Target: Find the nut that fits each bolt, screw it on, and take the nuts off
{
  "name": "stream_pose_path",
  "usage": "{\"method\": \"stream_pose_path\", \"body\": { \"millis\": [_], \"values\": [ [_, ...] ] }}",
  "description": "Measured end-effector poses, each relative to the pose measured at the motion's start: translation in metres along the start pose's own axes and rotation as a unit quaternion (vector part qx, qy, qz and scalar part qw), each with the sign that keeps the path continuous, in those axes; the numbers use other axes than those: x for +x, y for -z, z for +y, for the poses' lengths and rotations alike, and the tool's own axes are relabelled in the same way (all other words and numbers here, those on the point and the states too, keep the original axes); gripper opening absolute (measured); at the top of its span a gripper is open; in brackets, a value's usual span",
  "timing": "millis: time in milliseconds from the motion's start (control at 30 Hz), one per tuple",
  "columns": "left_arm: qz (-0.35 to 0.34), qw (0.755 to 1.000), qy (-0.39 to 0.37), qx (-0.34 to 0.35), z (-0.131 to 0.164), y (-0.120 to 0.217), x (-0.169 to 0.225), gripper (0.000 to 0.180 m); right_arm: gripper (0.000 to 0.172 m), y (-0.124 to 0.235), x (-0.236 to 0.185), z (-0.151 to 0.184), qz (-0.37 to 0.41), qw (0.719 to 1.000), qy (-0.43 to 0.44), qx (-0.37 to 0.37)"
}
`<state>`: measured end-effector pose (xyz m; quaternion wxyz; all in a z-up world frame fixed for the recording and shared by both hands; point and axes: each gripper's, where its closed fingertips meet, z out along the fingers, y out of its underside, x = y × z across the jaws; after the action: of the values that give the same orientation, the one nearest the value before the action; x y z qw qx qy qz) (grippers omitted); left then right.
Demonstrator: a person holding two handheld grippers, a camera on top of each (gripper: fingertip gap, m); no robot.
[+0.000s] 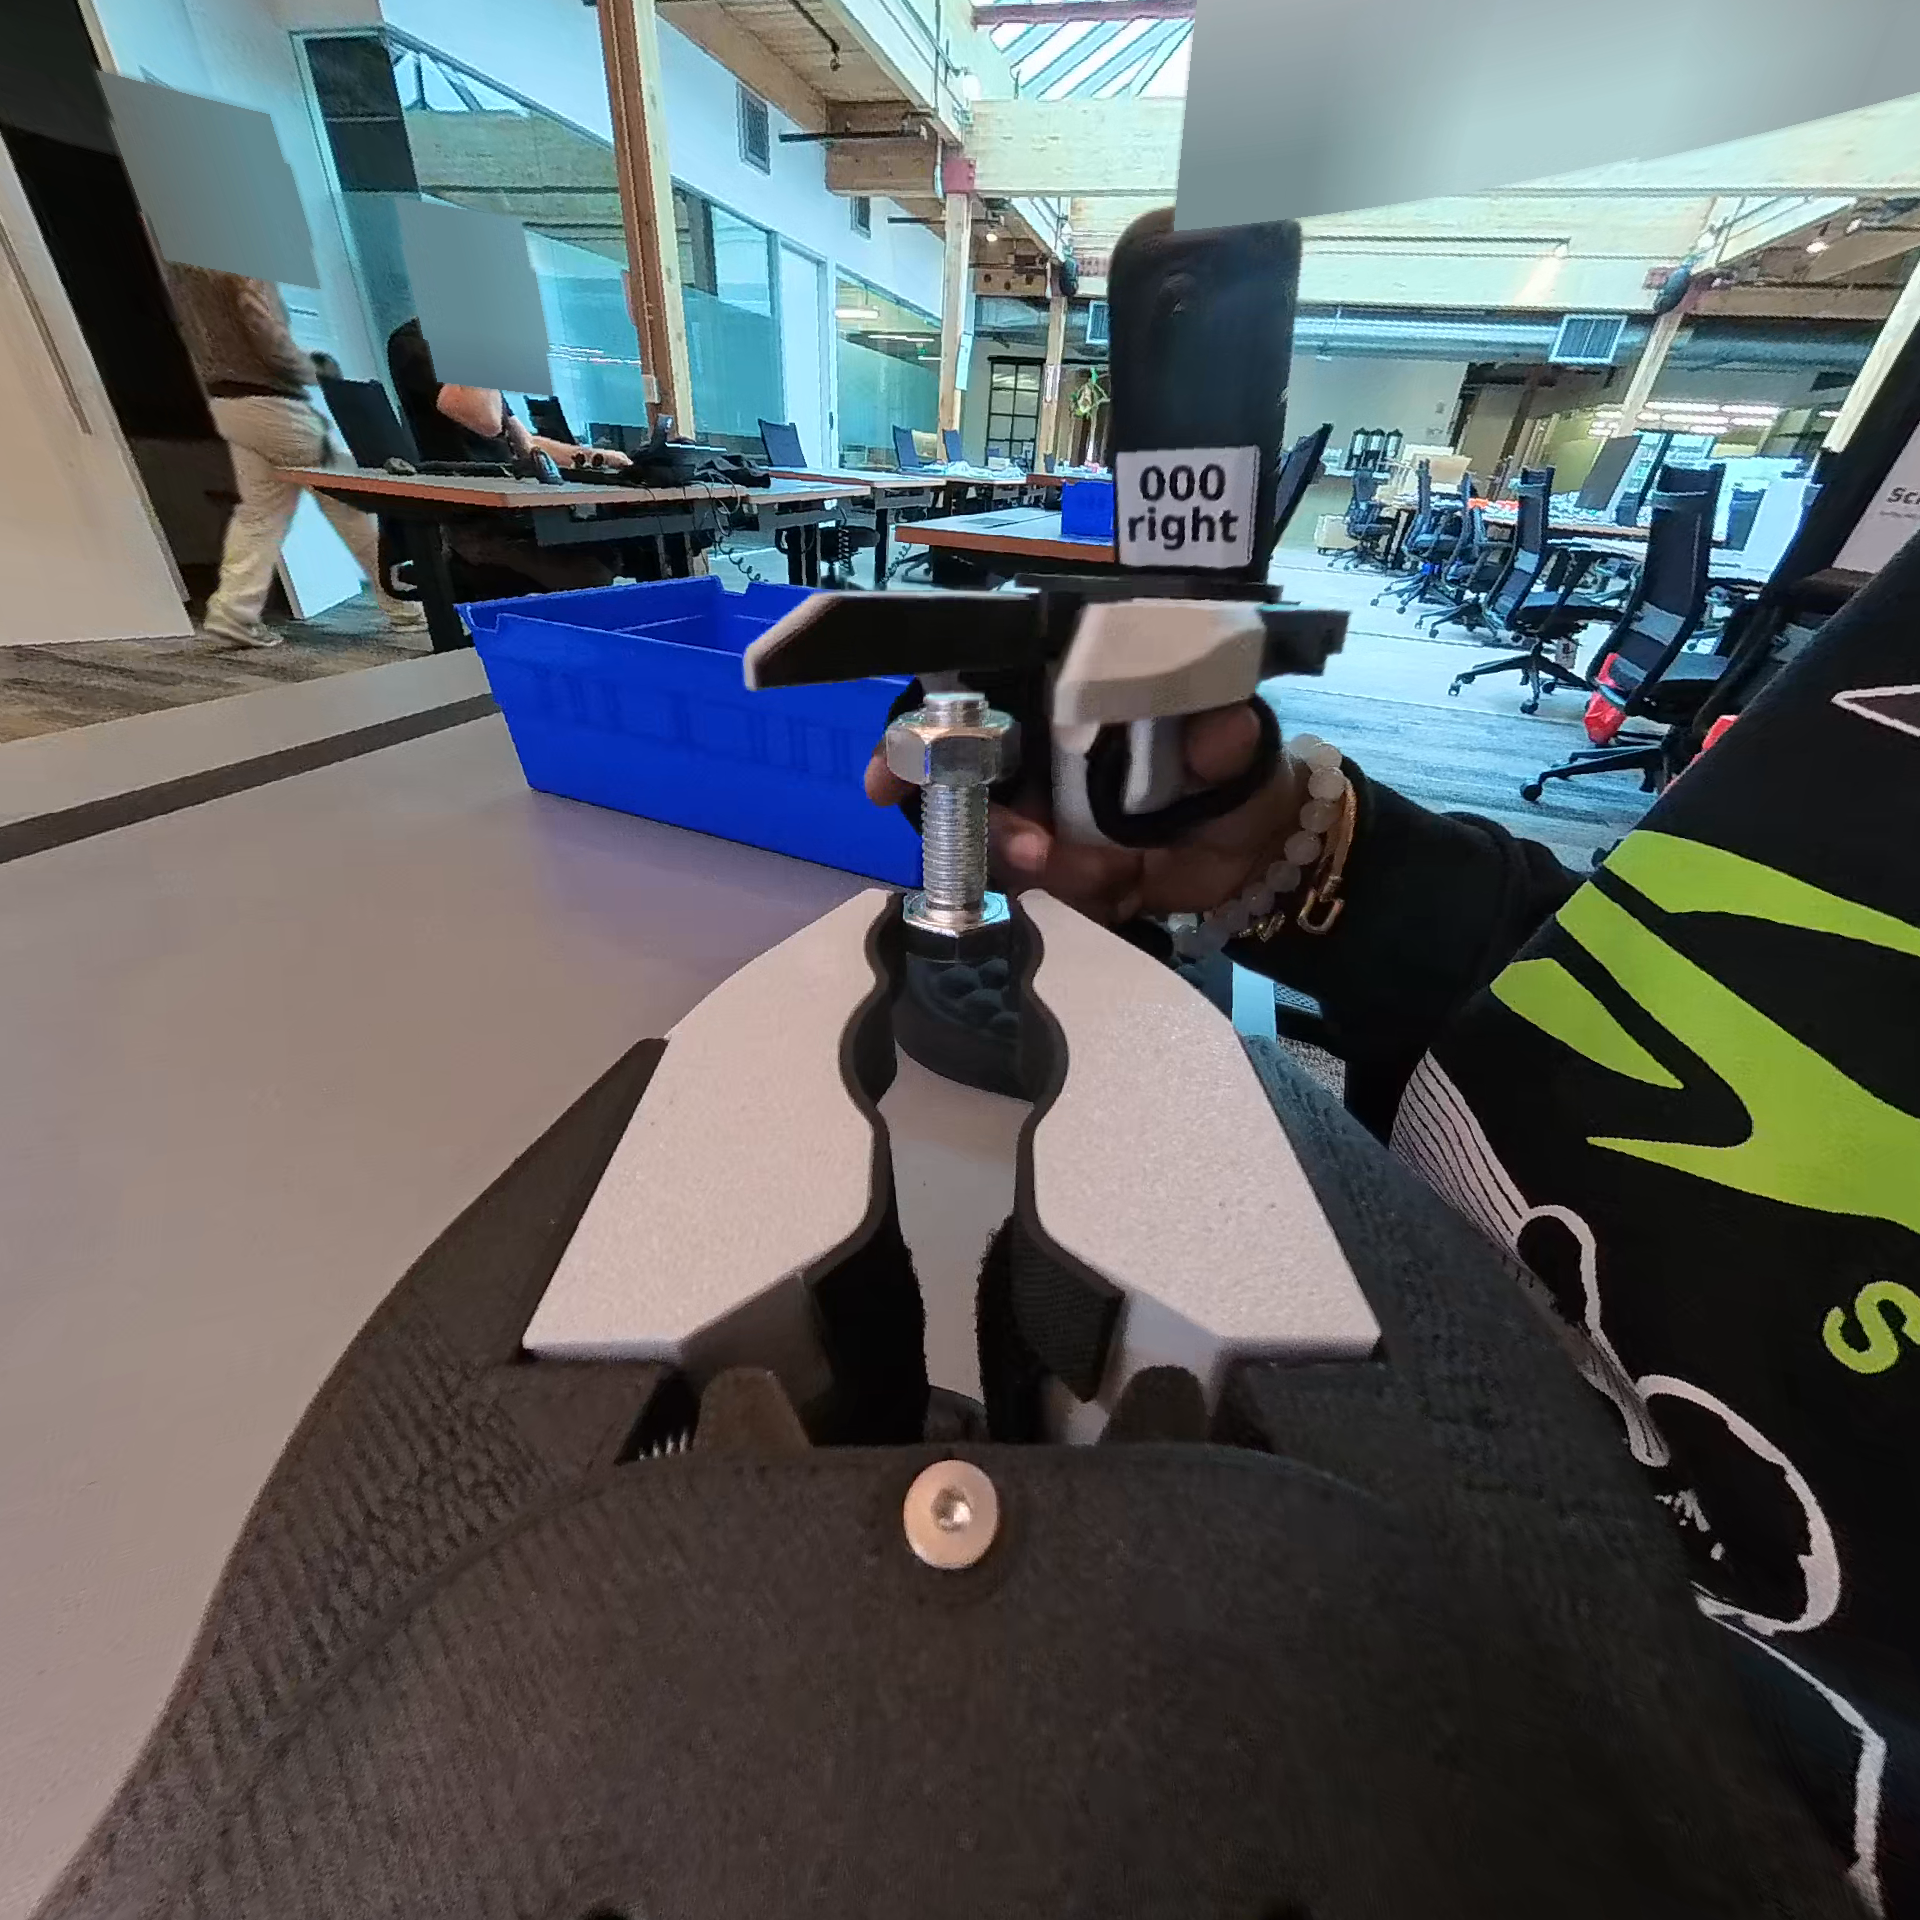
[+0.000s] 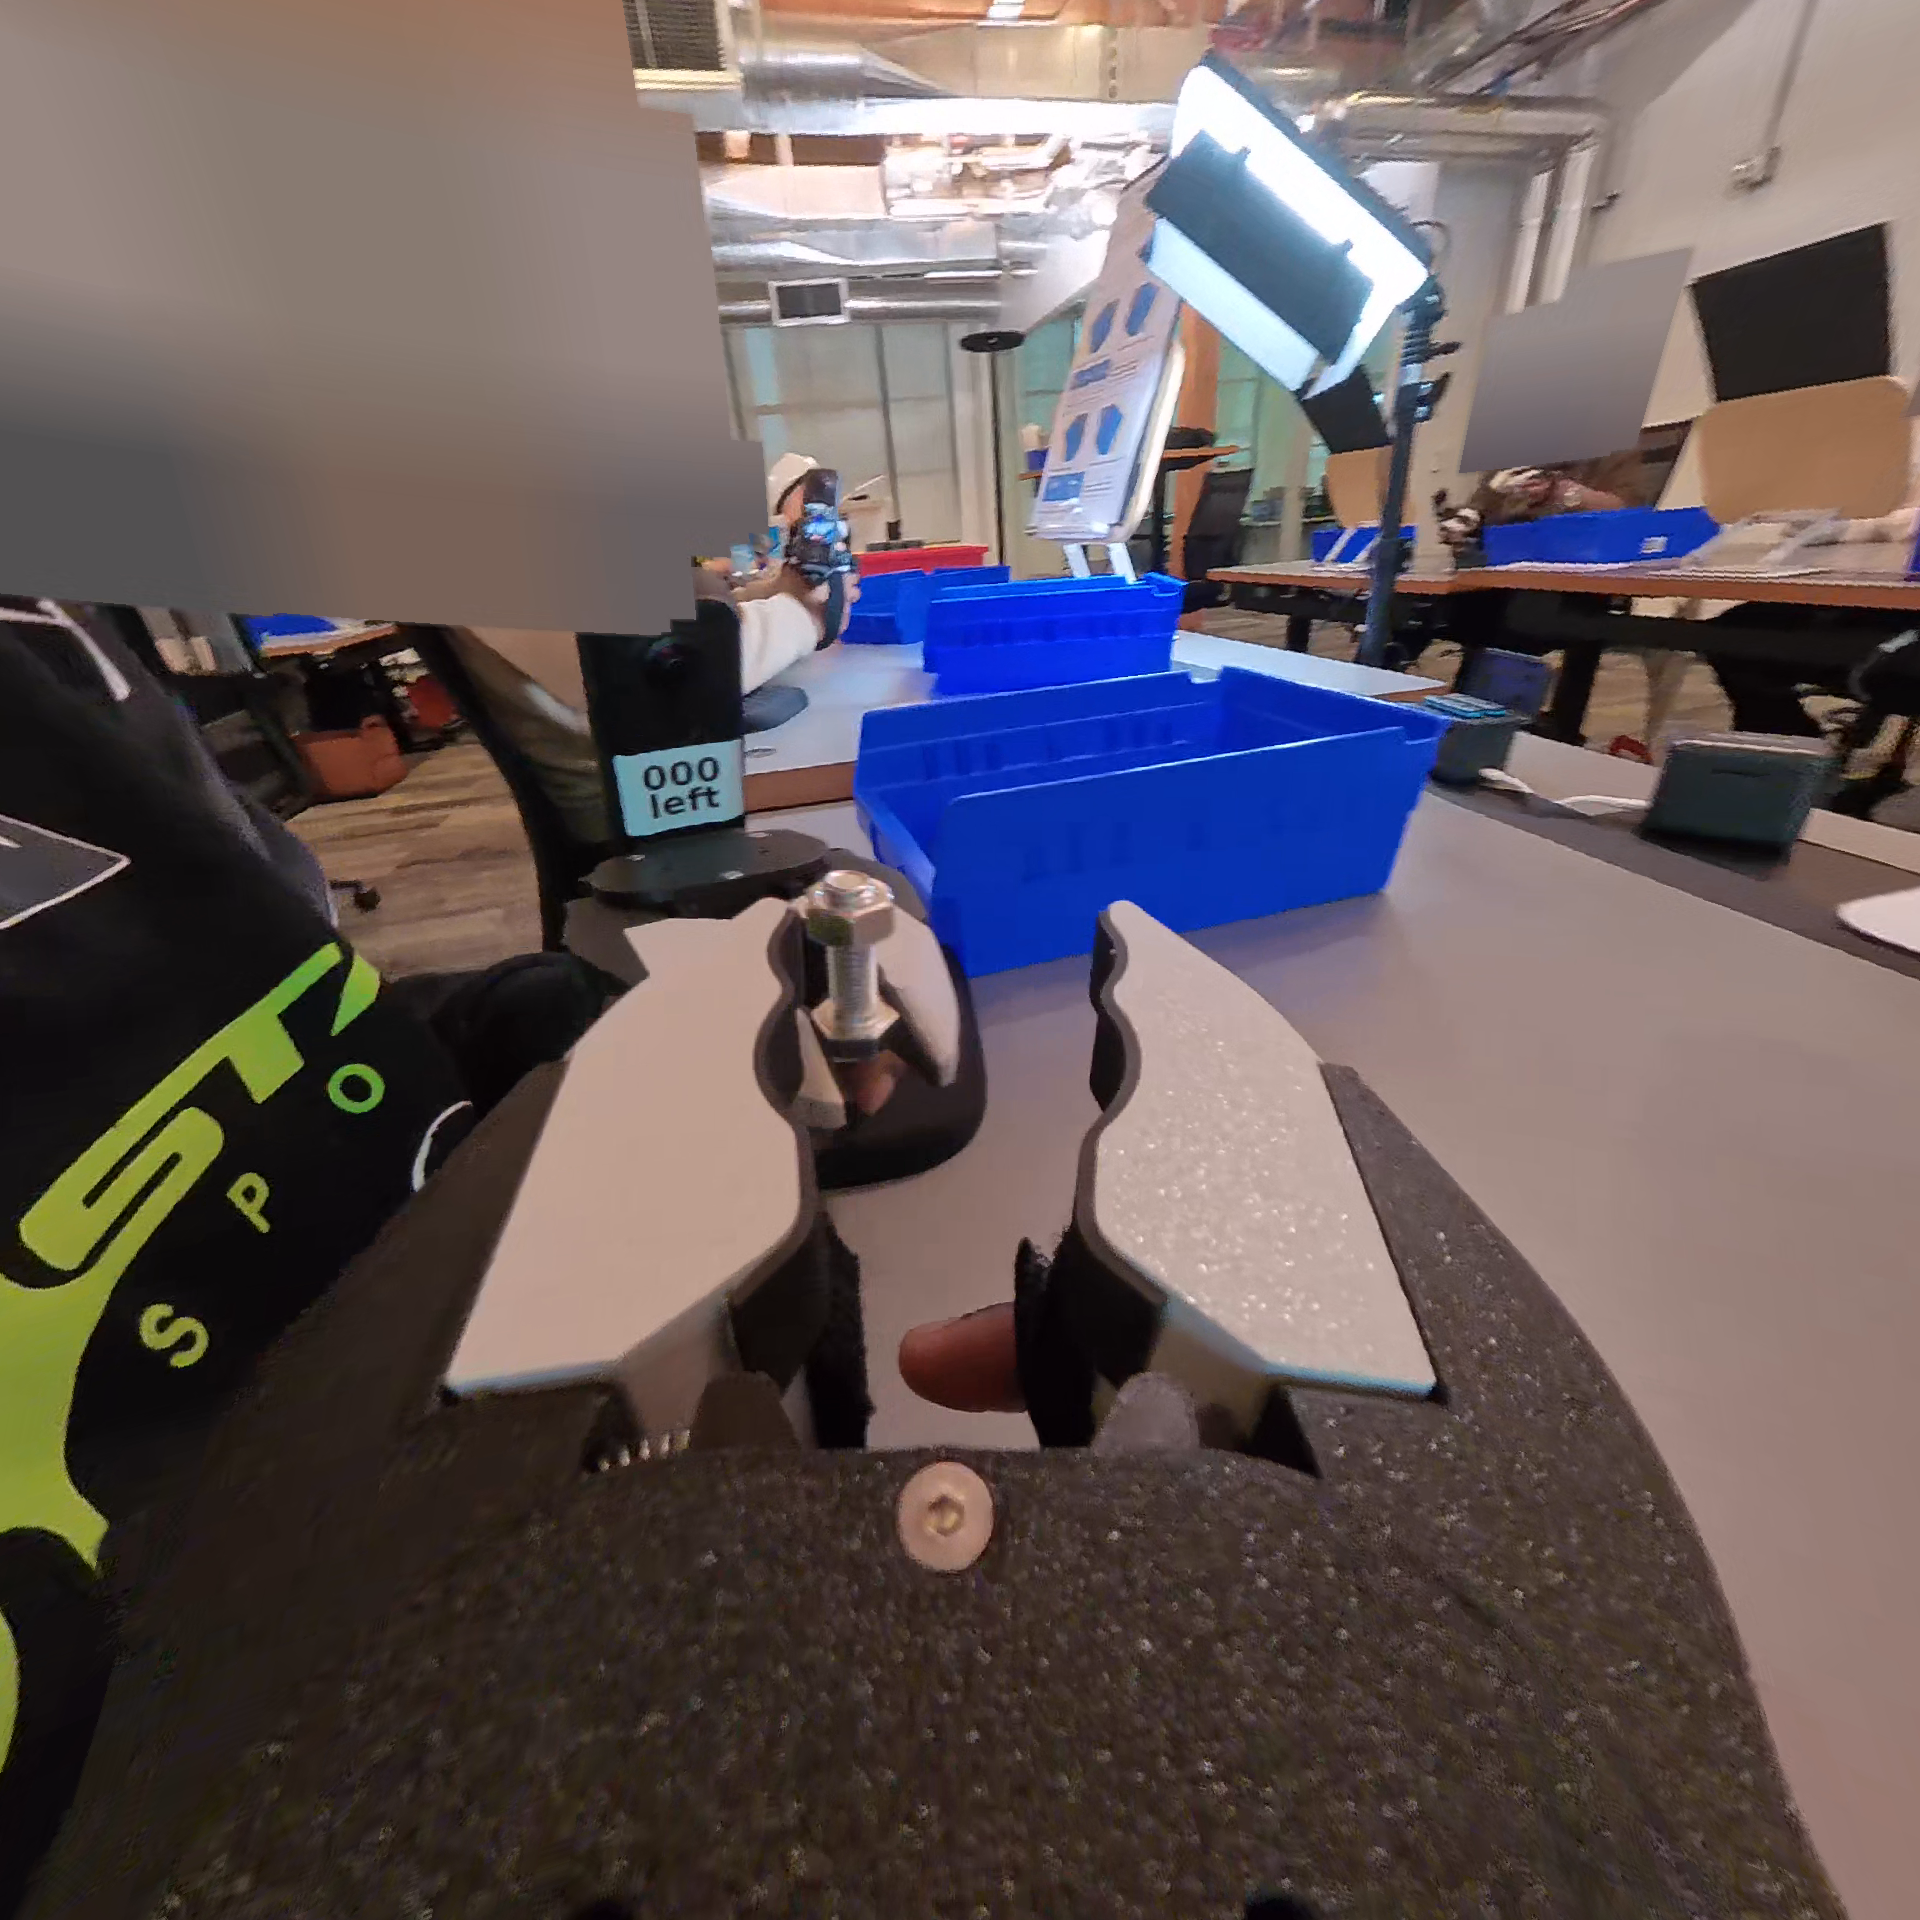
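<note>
Bolt (image 1: pixel 951 831), upright, nut (image 1: pixel 943 750) near its top: head clamped in left claw (image 1: pixel 953 935). Right claw (image 2: pixel 940 997) gaped, unladen, beside it. Blue bin (image 2: pixel 1143 810) behind, on desk (image 2: pixel 1558 1039).

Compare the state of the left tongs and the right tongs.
The left tongs are nearly closed, clamping the hex head of the upright silver threaded bolt; the right tongs stand wide apart and hold nothing. The left sits below the silver hex nut, the right above it. Both have grey fingers.
</note>
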<state>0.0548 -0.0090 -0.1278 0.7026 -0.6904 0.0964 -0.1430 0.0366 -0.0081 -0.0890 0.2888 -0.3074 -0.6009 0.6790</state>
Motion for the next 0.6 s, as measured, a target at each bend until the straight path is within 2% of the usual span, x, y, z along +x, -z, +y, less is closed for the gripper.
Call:
{"method": "stream_pose_path", "body": {
  "millis": [300,600],
  "values": [
    [0.004,1.0,-0.005,-0.008,0.002,-0.002,0.003,0.018,0.065,-0.038,-0.009,0.011,-0.016,0.999,0.01,-0.037],
    [0.011,1.0,-0.004,-0.006,0.002,-0.002,0.005,0.018,0.064,-0.033,-0.002,0.011,-0.002,0.999,0.007,-0.037]
  ]
}}
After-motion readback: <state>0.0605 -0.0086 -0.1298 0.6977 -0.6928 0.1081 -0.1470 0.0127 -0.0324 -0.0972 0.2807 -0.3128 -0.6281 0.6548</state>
